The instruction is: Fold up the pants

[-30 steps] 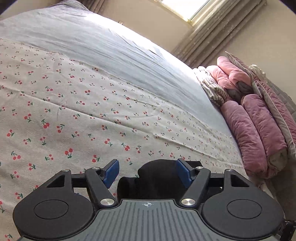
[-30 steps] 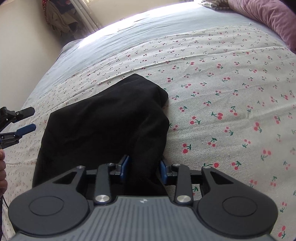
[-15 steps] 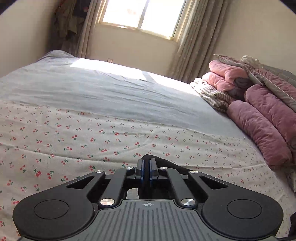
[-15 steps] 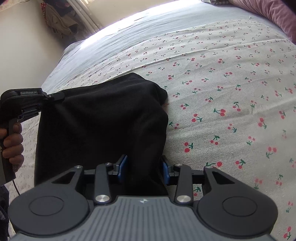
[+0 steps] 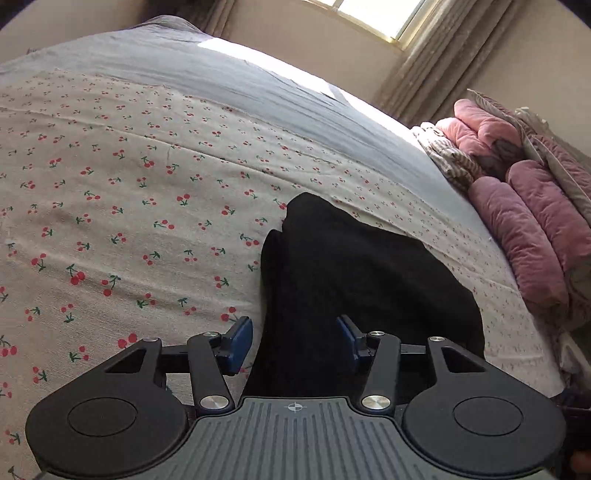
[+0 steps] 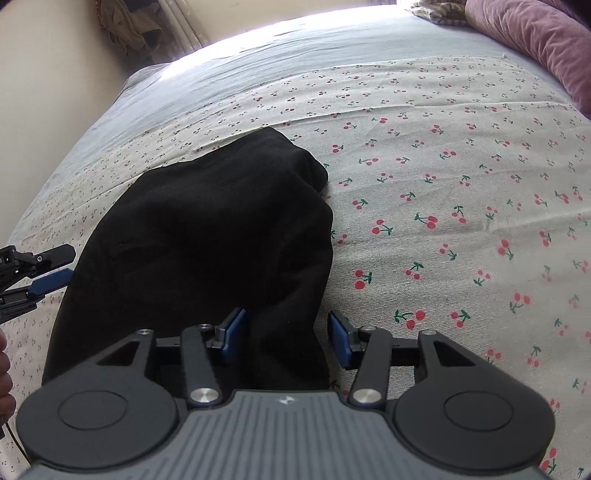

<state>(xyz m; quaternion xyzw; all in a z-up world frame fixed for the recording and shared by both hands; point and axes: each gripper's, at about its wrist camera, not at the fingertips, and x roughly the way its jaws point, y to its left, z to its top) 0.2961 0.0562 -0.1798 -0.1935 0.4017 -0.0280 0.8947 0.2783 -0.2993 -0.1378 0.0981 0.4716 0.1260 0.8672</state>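
Judging my soft black pants [image 6: 207, 236] folded, apparently compactly, on the cherry-print bed [image 6: 461, 166], I've just been opening both the left hand-held gripper [image 5: 294, 341] and right hand-held gripper [image 6: 286, 334], released.

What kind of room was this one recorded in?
Most likely a bedroom: a wide bed under a cherry-print sheet, folded pink bedding stacked at one side, and a curtained window behind.
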